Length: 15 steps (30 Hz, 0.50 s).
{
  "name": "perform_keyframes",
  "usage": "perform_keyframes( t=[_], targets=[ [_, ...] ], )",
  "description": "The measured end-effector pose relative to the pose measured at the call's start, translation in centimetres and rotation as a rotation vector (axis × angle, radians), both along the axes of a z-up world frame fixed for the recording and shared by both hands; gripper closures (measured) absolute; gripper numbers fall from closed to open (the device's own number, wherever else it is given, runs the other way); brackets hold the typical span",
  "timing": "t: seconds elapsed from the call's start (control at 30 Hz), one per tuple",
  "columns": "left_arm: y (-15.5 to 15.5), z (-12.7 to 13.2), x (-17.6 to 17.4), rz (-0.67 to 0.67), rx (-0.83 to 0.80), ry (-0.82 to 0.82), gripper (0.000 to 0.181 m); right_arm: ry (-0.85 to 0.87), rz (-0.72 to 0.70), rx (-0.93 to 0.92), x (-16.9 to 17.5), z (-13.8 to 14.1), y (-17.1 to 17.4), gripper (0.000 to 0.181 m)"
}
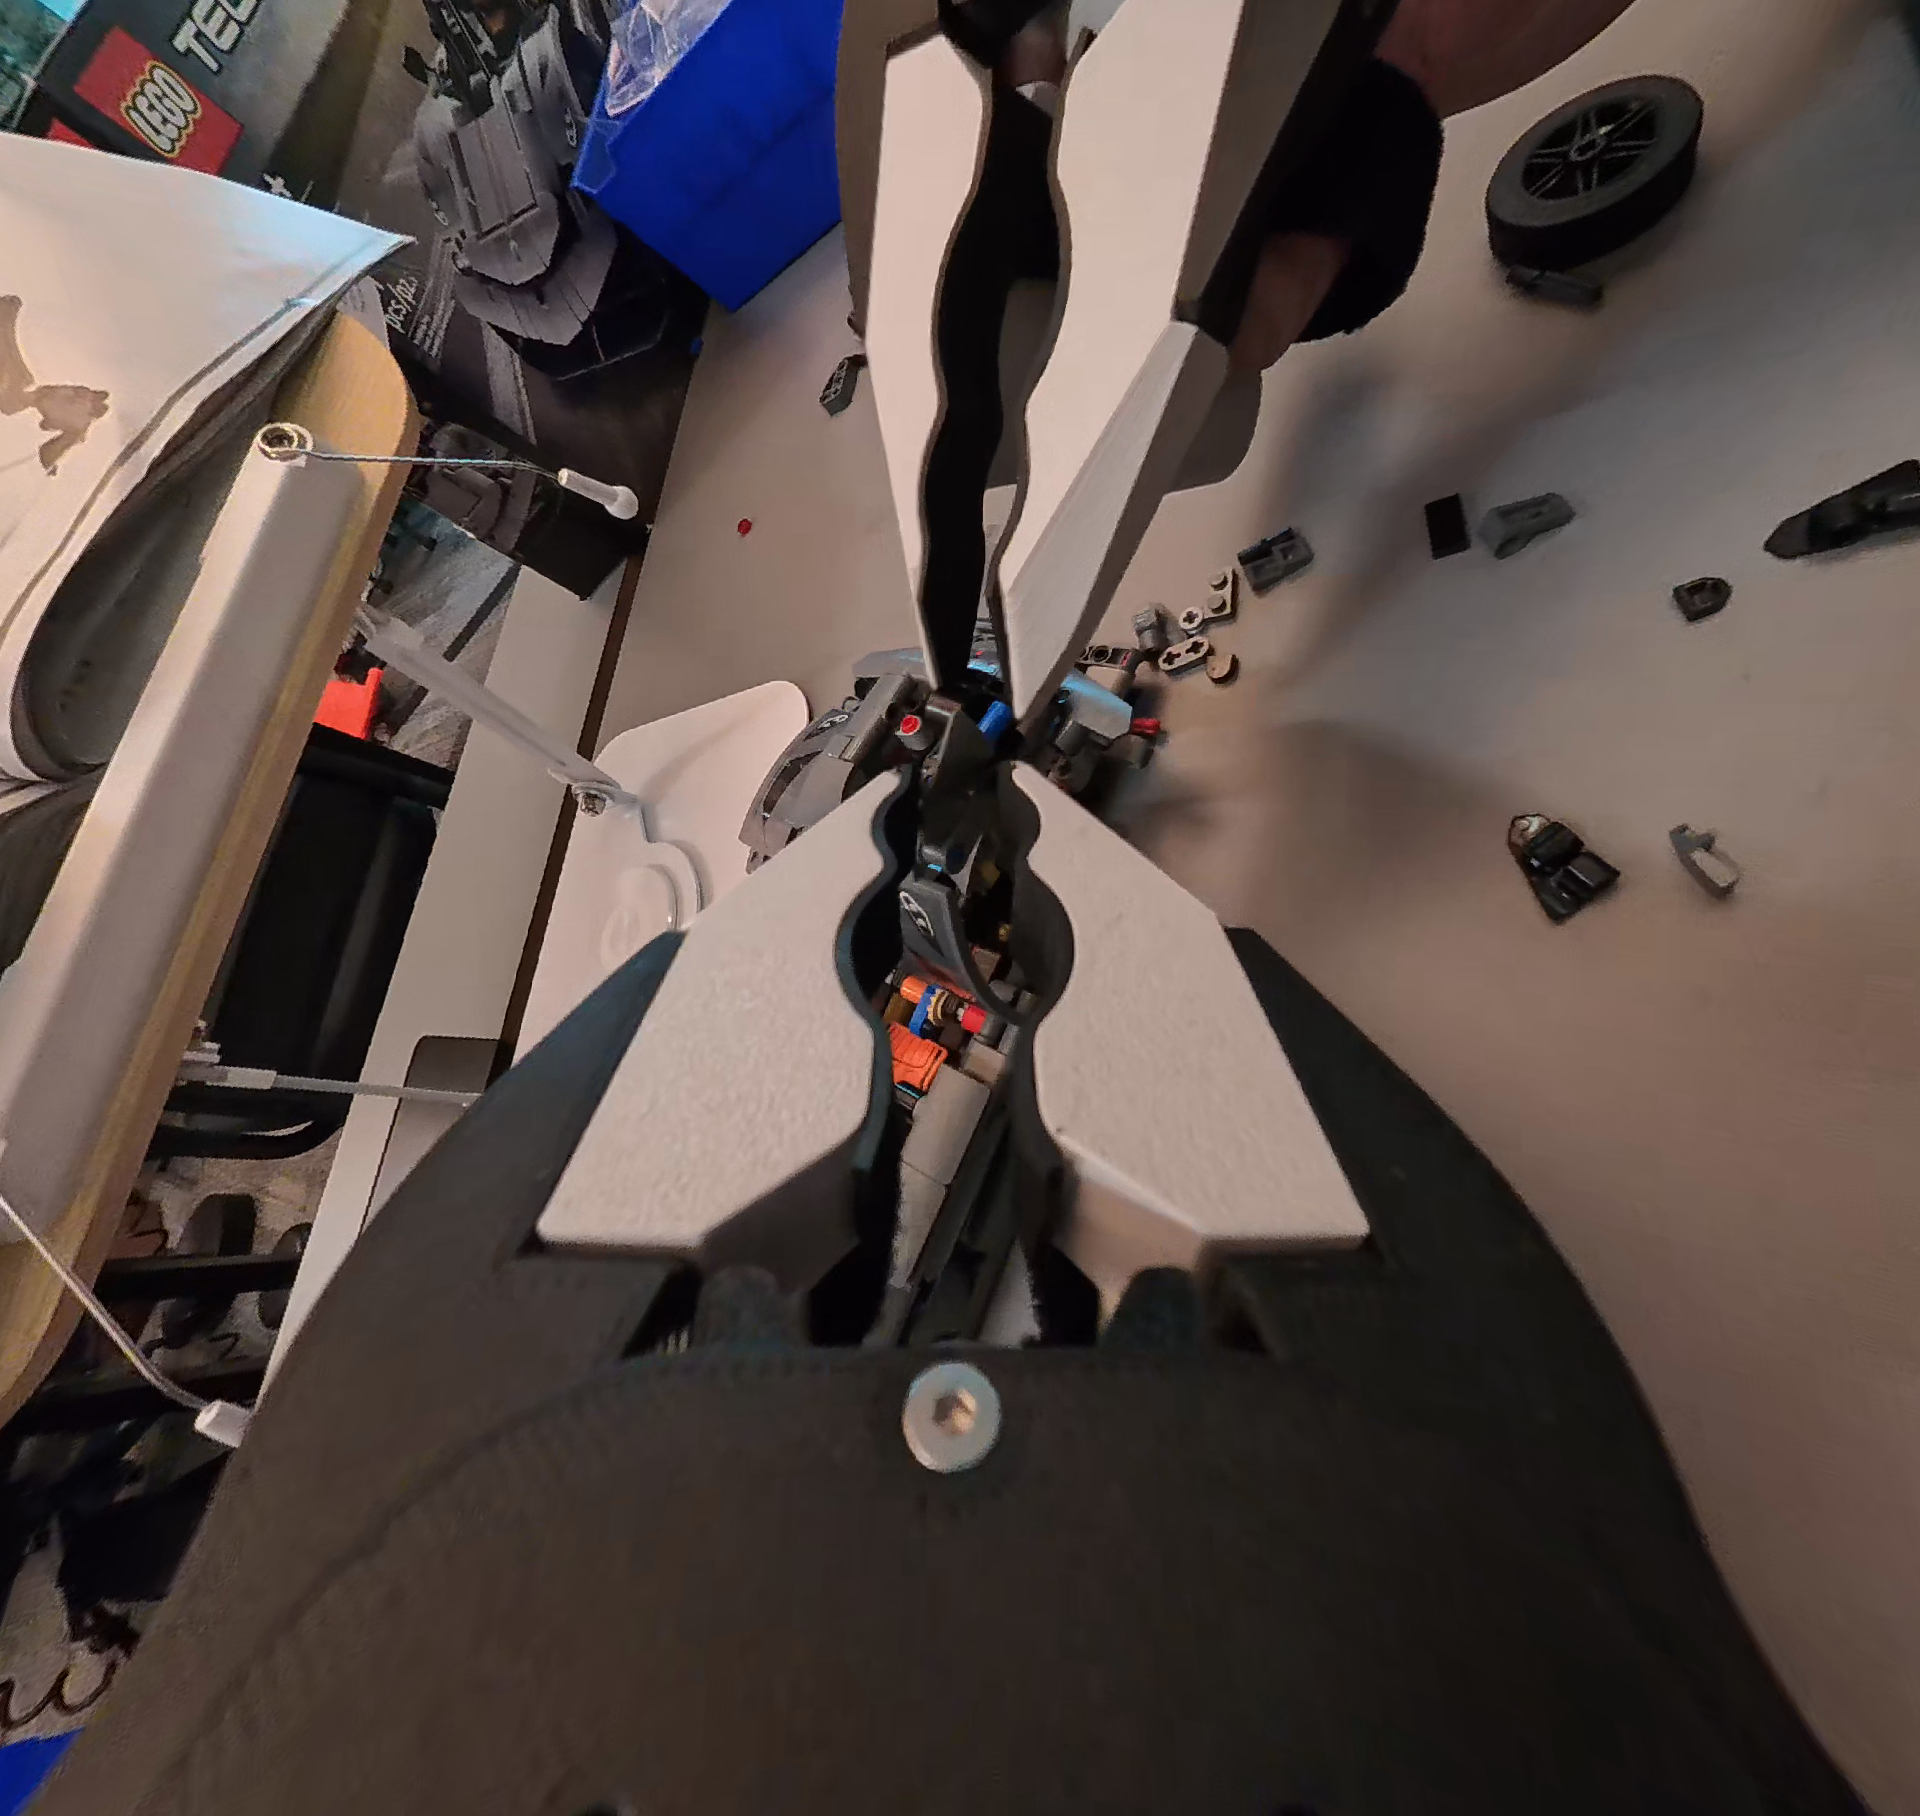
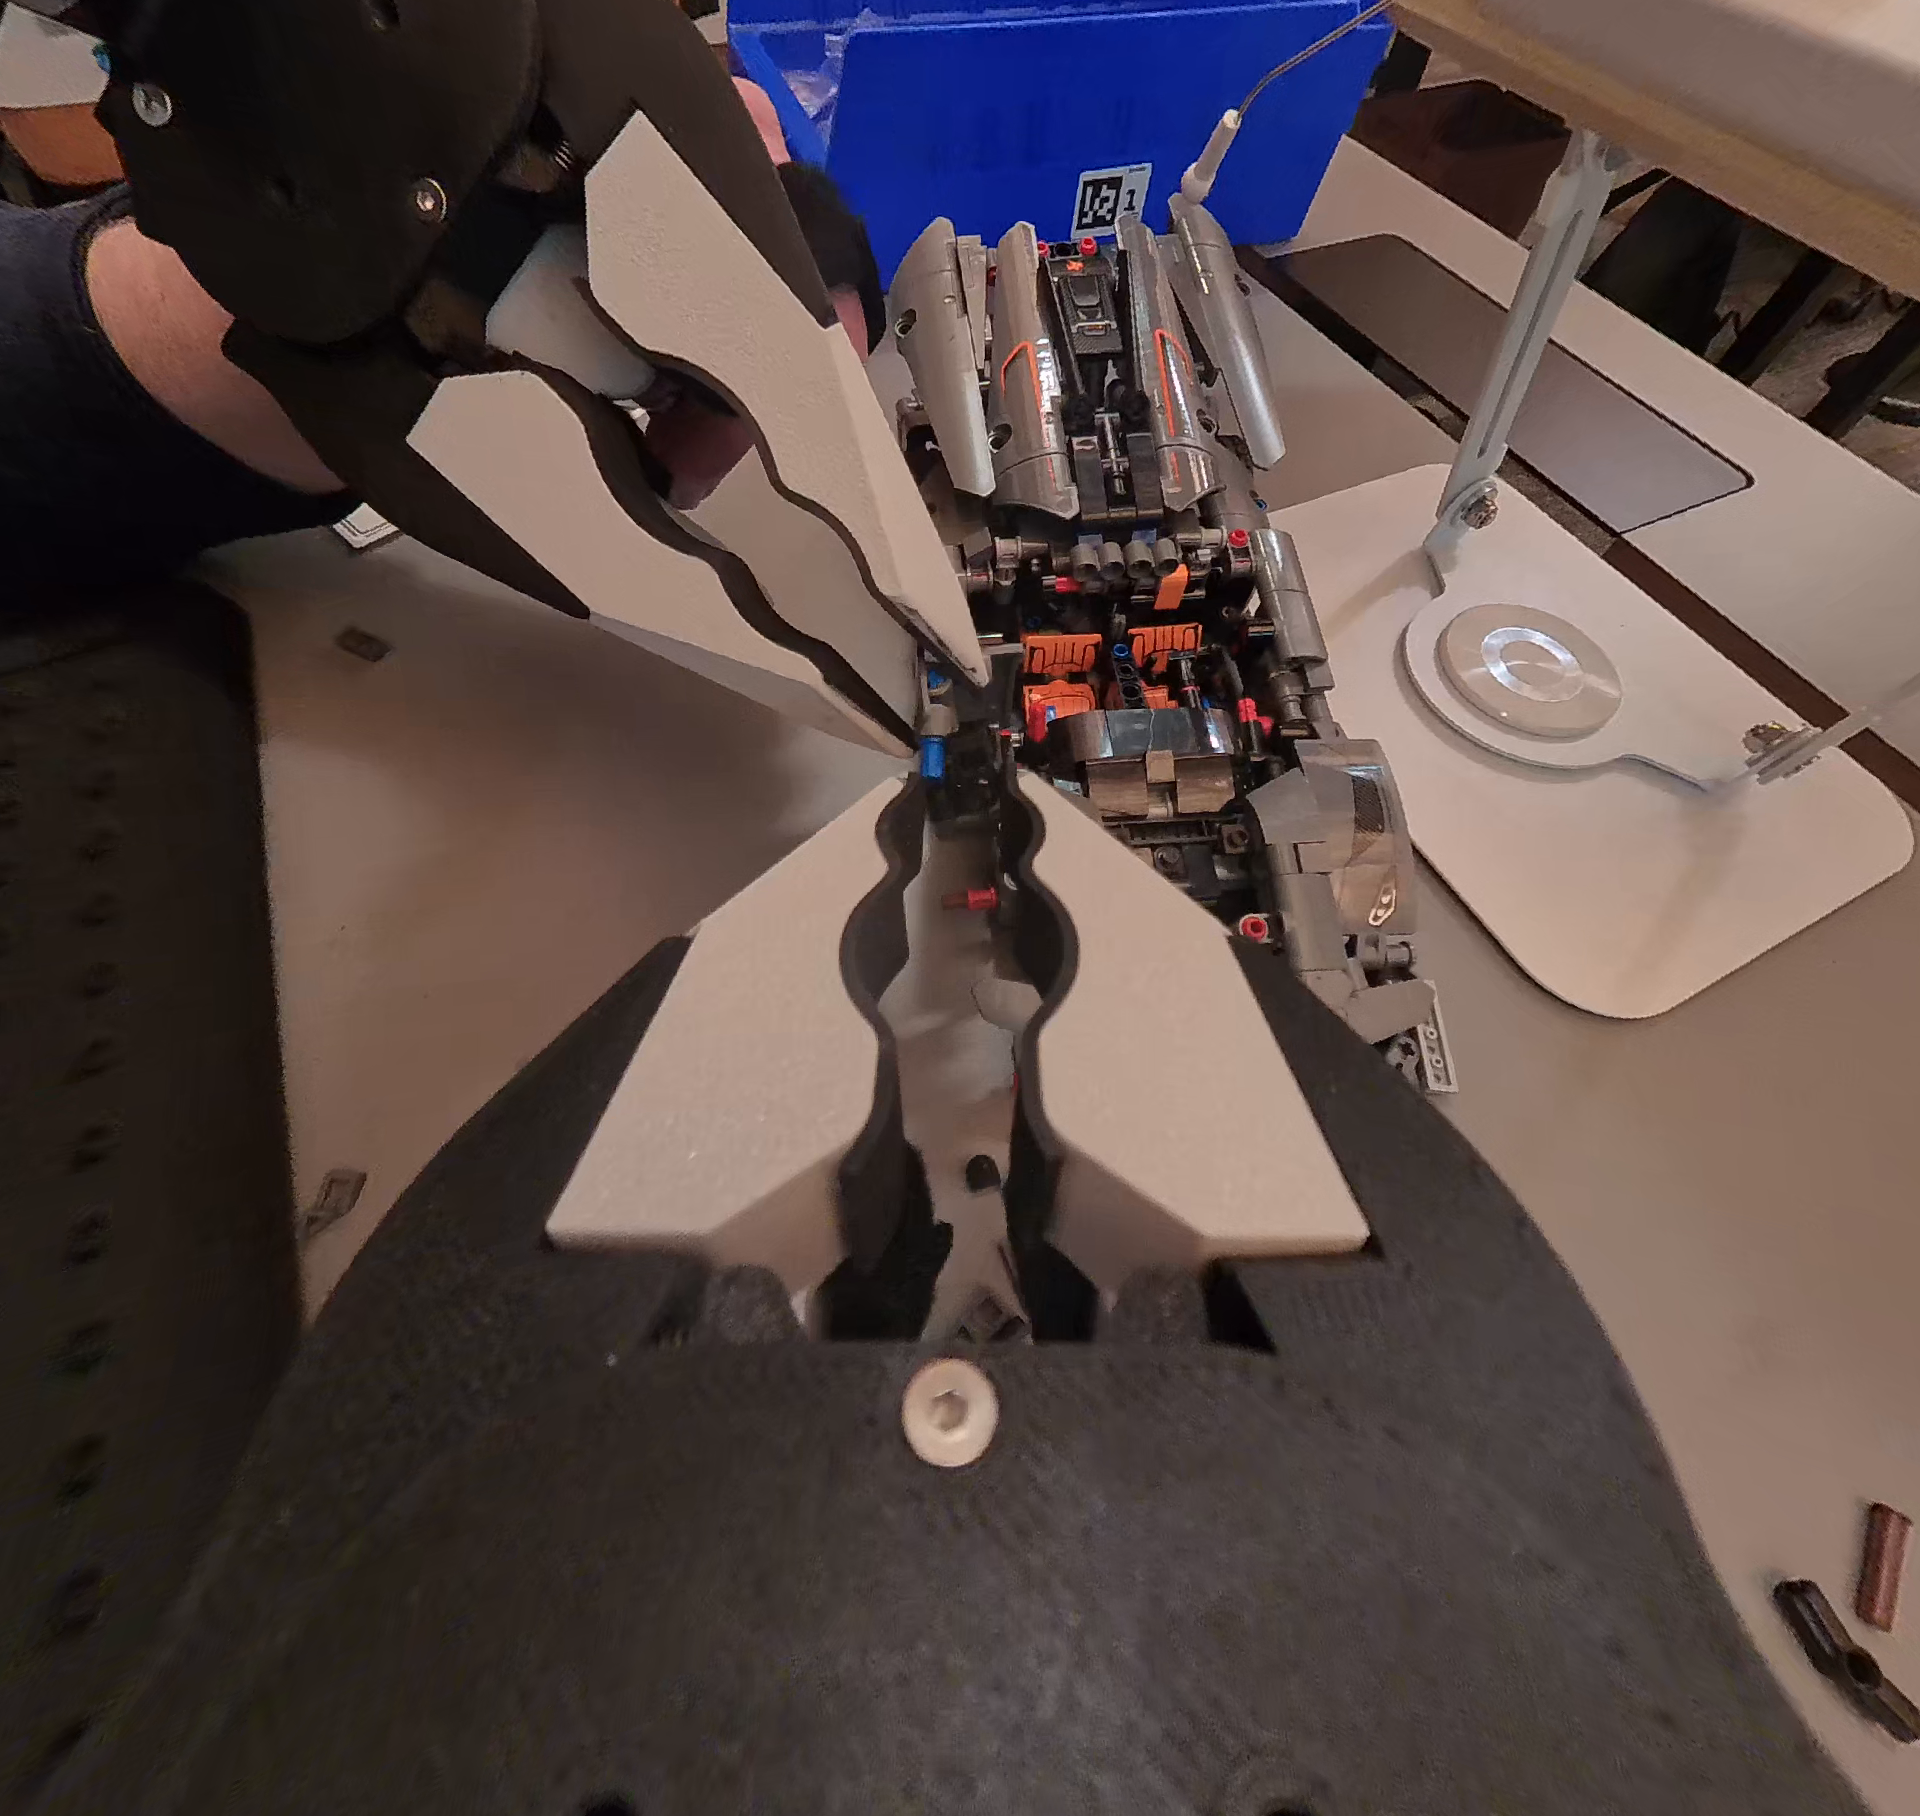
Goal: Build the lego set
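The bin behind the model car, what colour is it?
Blue; clearest in the right wrist view.

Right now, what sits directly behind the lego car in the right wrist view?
A blue bin stands behind the lego car; clear plastic bags show inside, the rest of its contents hidden by its front wall.

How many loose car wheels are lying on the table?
1. A black wheel lies on the white table, beyond the scattered small parts, seen in the left wrist view. Others may be hidden behind the tongs.
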State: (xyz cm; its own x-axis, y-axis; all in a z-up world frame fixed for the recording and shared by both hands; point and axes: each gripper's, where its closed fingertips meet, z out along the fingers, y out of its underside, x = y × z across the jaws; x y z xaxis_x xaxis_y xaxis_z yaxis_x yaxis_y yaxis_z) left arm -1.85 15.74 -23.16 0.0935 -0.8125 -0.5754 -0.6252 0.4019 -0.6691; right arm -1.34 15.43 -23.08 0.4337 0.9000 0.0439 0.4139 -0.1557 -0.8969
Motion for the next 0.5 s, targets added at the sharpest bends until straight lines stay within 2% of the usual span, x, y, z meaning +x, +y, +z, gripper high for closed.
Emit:
perform_keyframes(
  t=[0.13,0.33,0.5],
  targets=[
    [-0.2,0.5,-0.1,-0.010,-0.018,-0.031,0.171,-0.011,0.004,-0.026,0.5,-0.4,-0.4,0.170],
    [-0.5,0.2,0.2,-0.022,-0.019,-0.010,0.176,-0.221,0.154,-0.233,2.0,-5.3,-4.4,0.169],
    [-0.6,0.0,0.4,-0.025,-0.019,-0.002,0.177,-0.337,0.205,-0.299,2.4,-8.4,-5.9,0.169]
  ],
)
